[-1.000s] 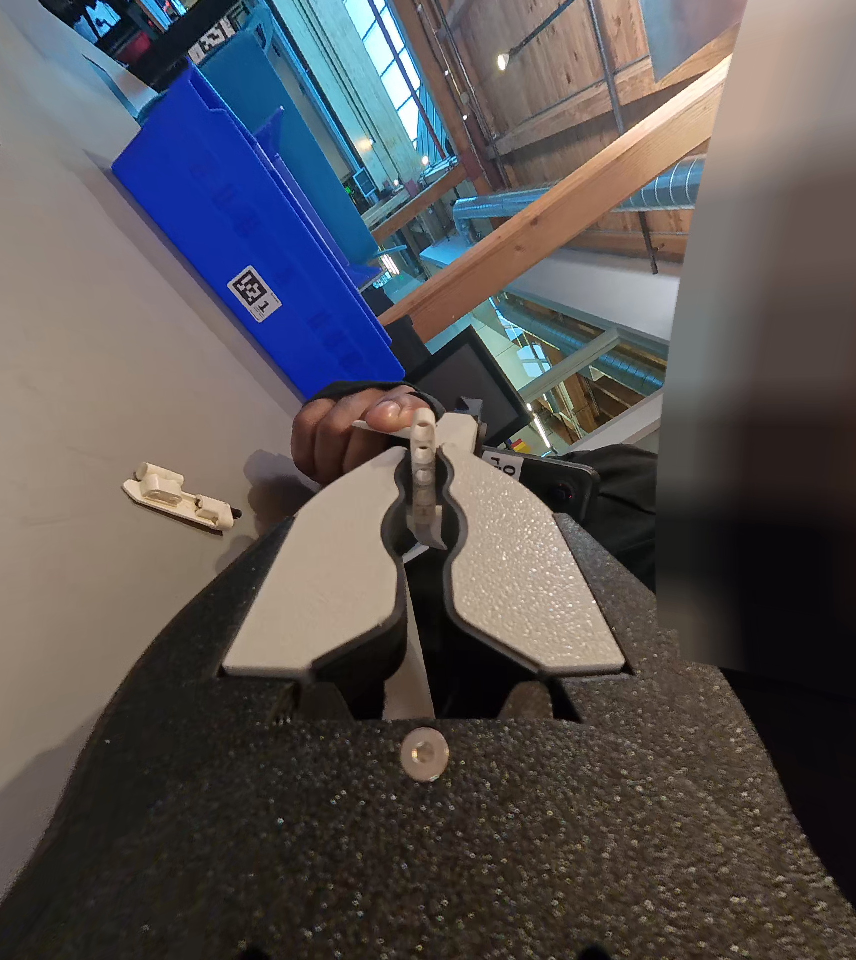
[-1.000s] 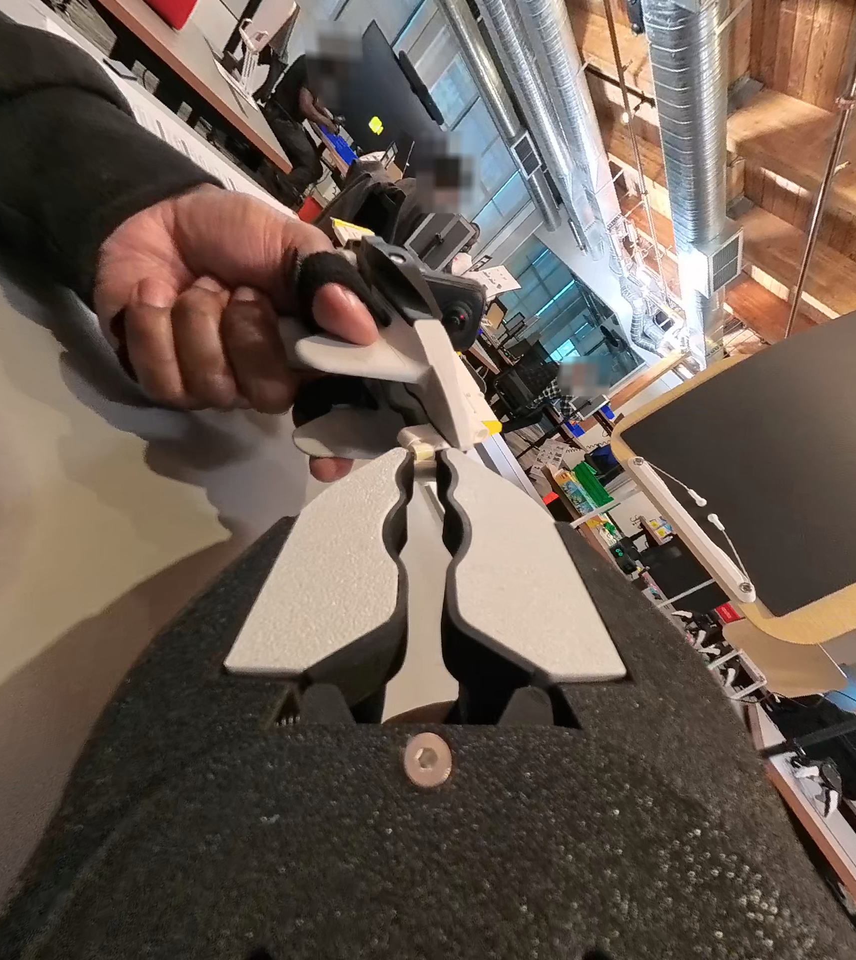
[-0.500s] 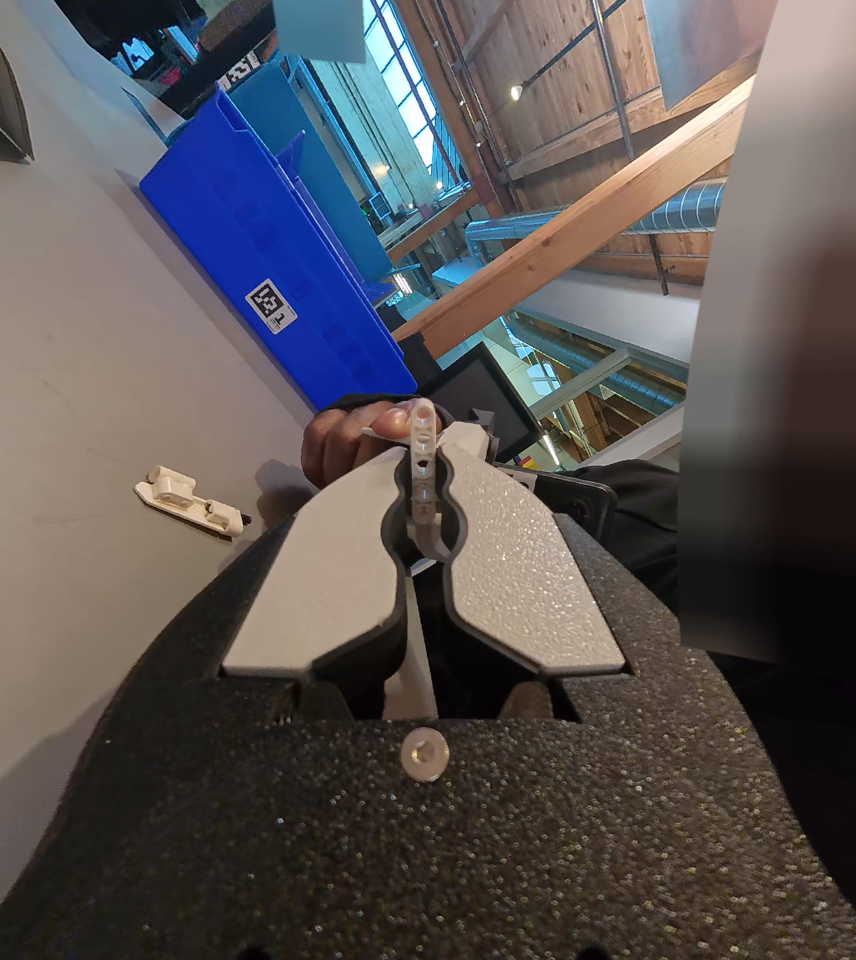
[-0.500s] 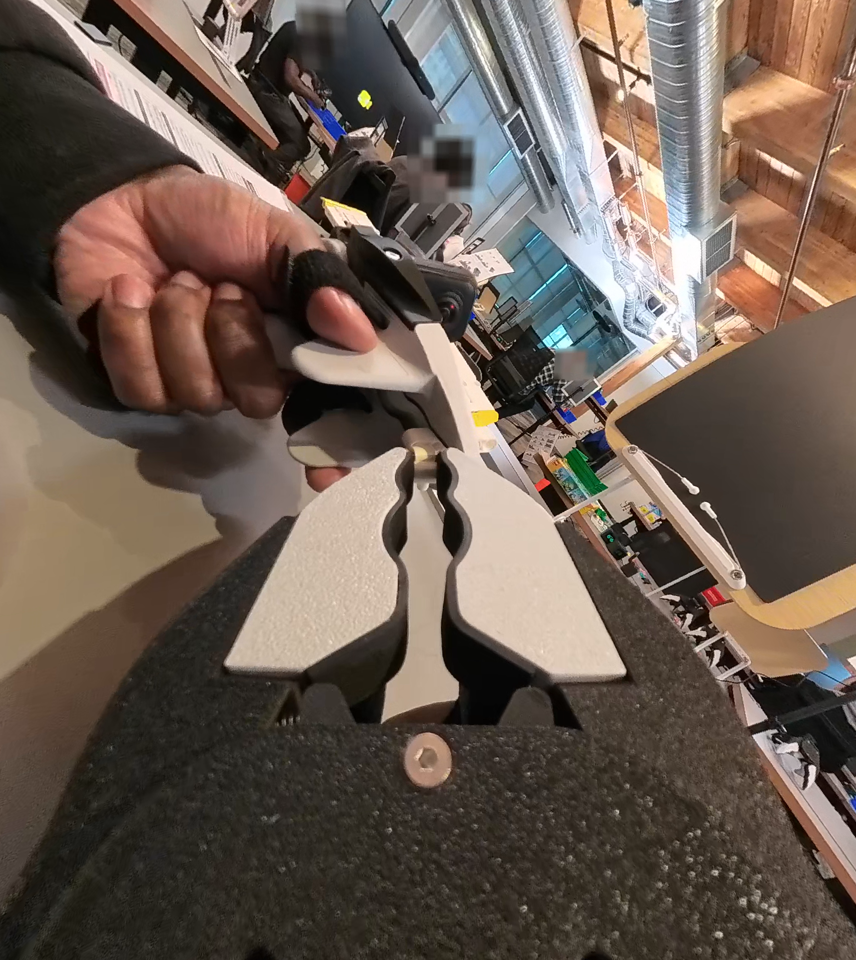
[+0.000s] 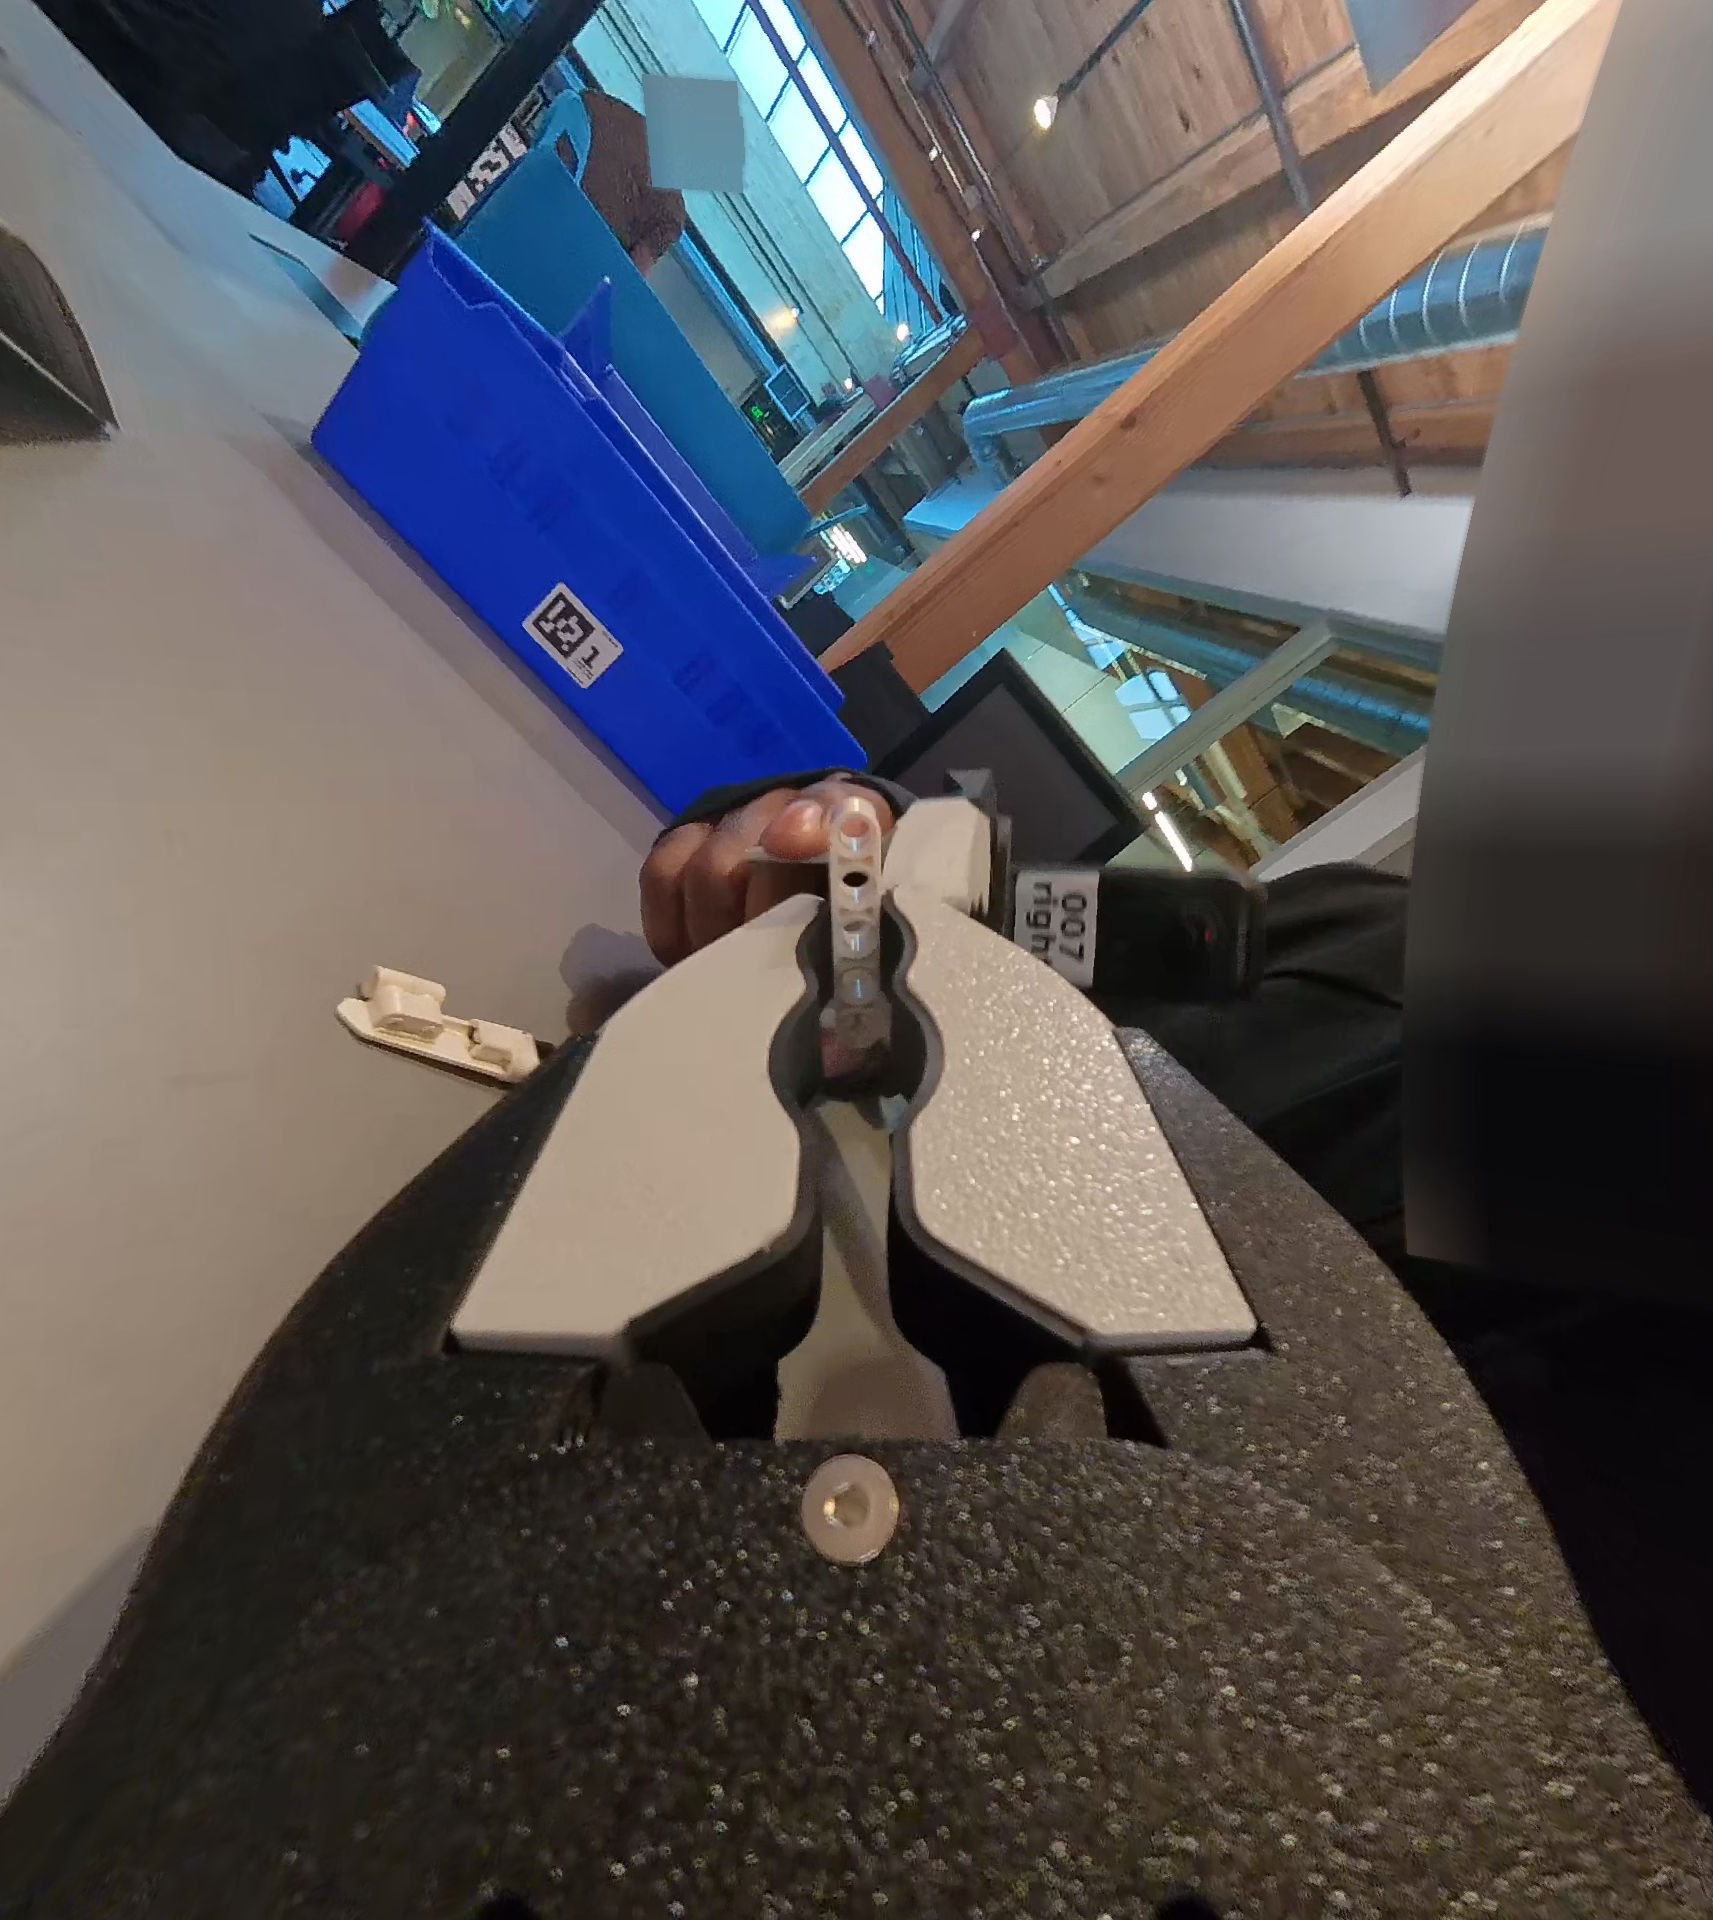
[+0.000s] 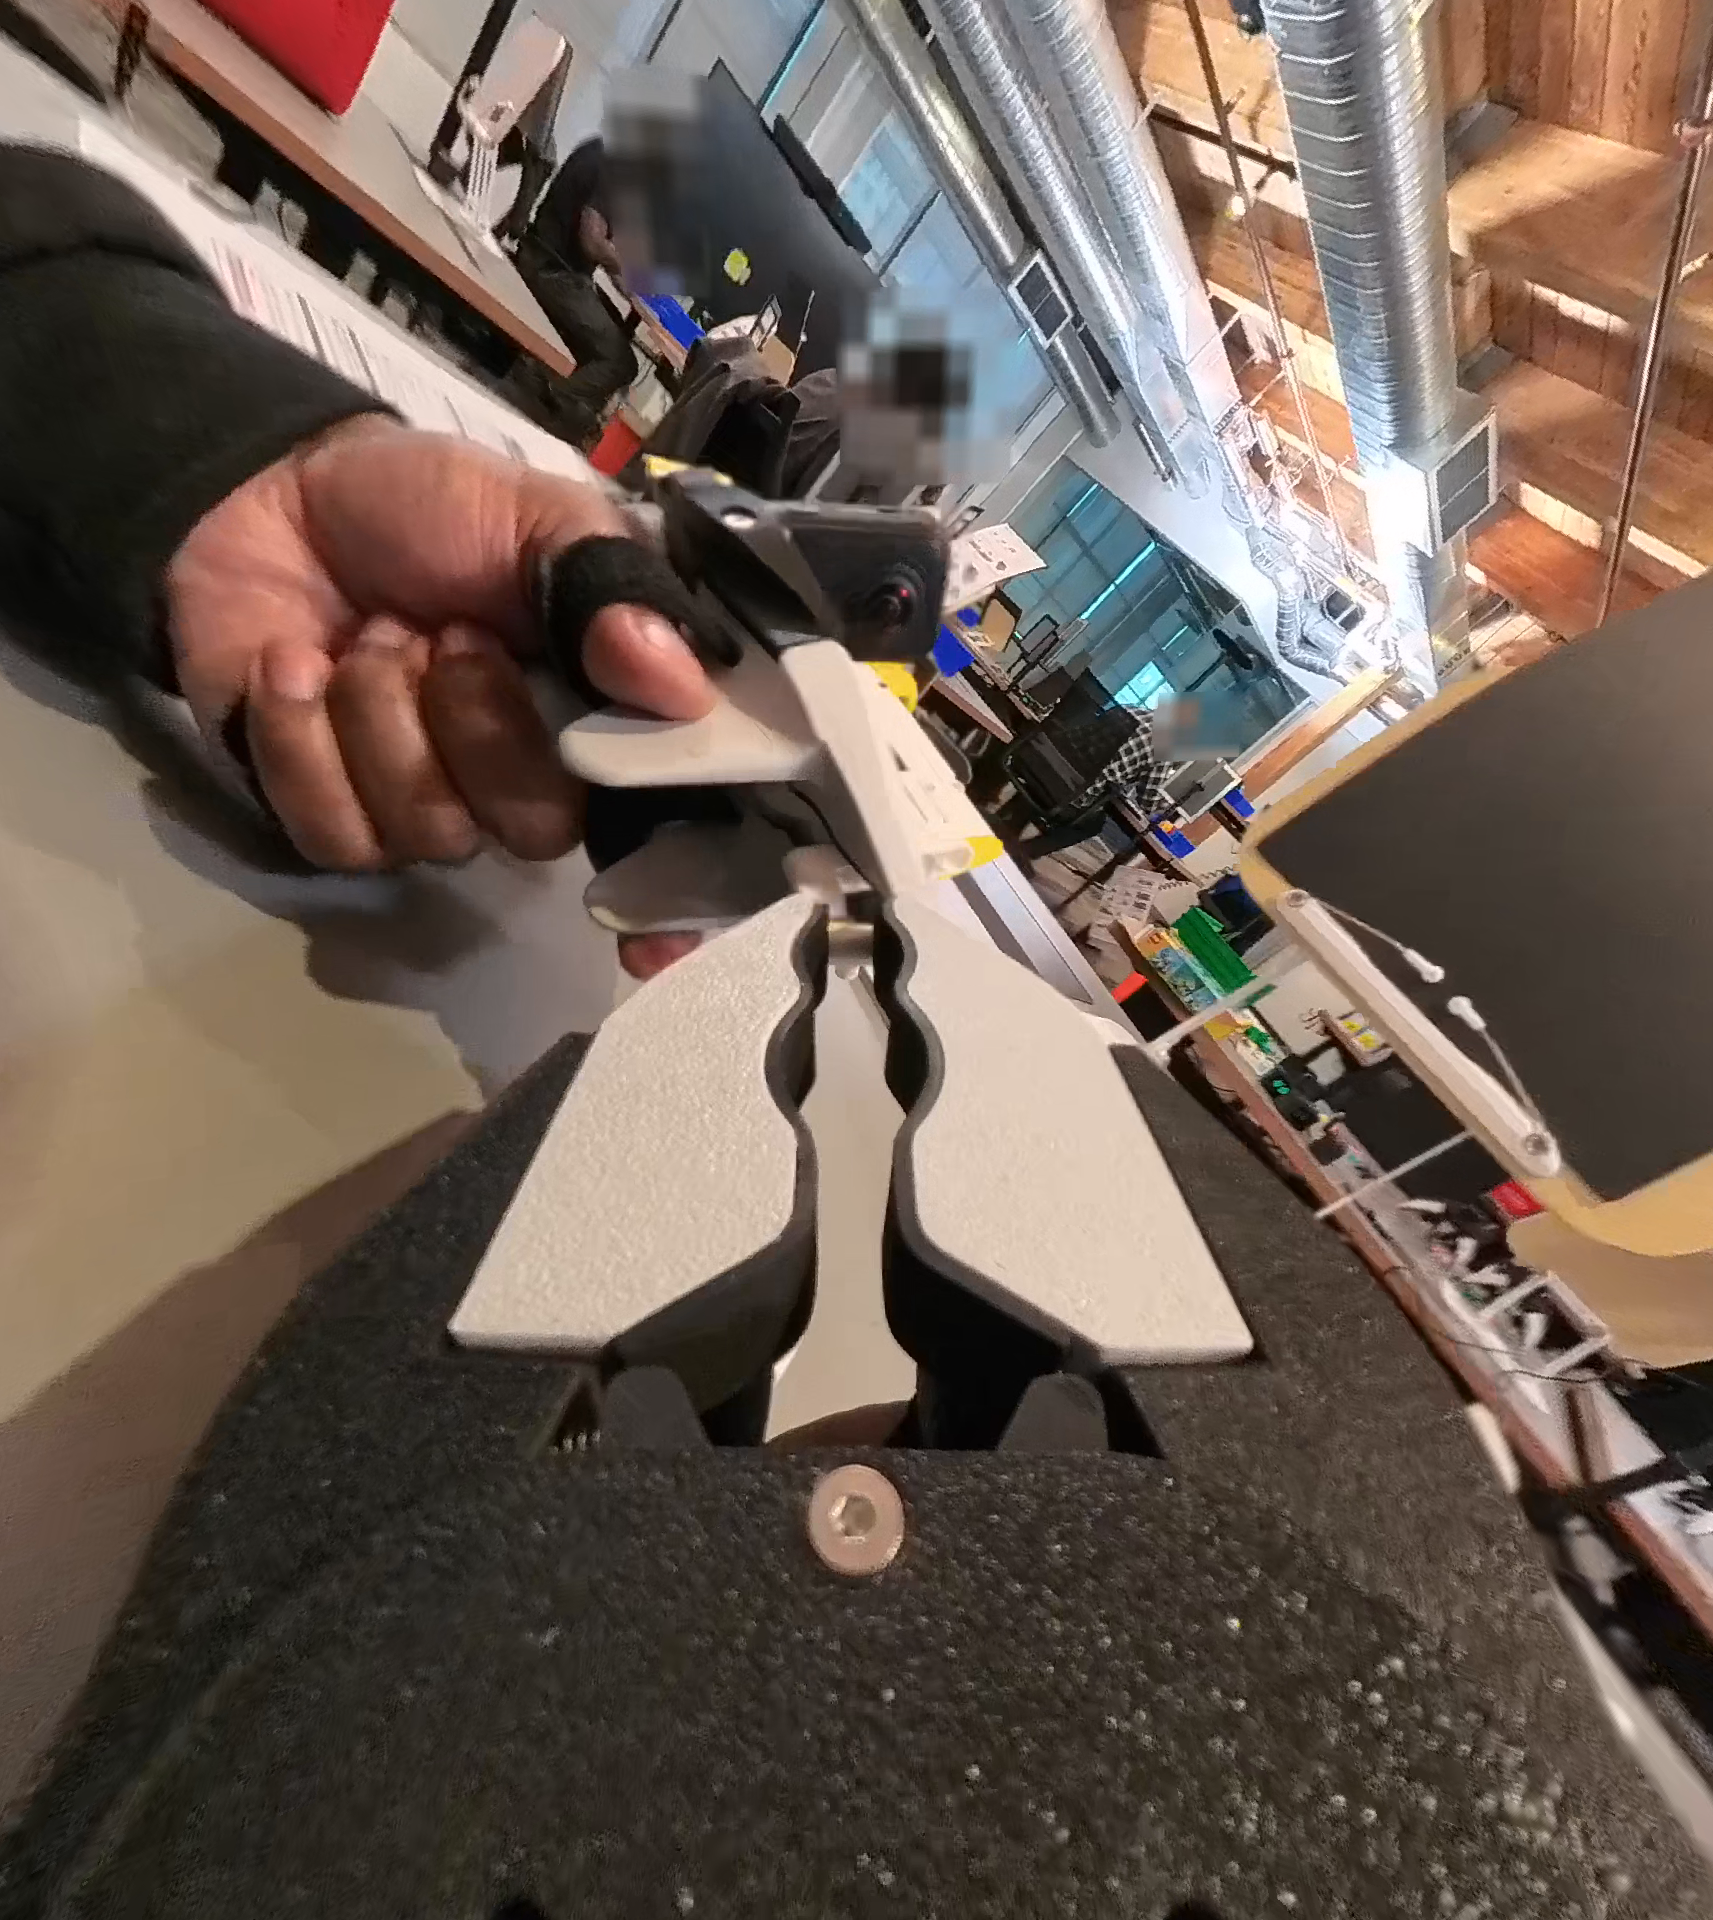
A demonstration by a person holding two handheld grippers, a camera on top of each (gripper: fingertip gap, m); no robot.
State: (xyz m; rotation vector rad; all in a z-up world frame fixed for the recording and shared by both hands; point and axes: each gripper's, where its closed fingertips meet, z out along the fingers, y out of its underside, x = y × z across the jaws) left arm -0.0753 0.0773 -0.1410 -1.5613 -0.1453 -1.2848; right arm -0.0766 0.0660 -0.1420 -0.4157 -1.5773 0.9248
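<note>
Beside the left tool (image 5: 857,914), a white clip (image 5: 436,1023).

blue bin (image 5: 561,540), white perforated beam (image 5: 854,894)

Clip (image 5: 436,1023) on table (image 5: 156,831), bin (image 5: 561,540) behind
</note>
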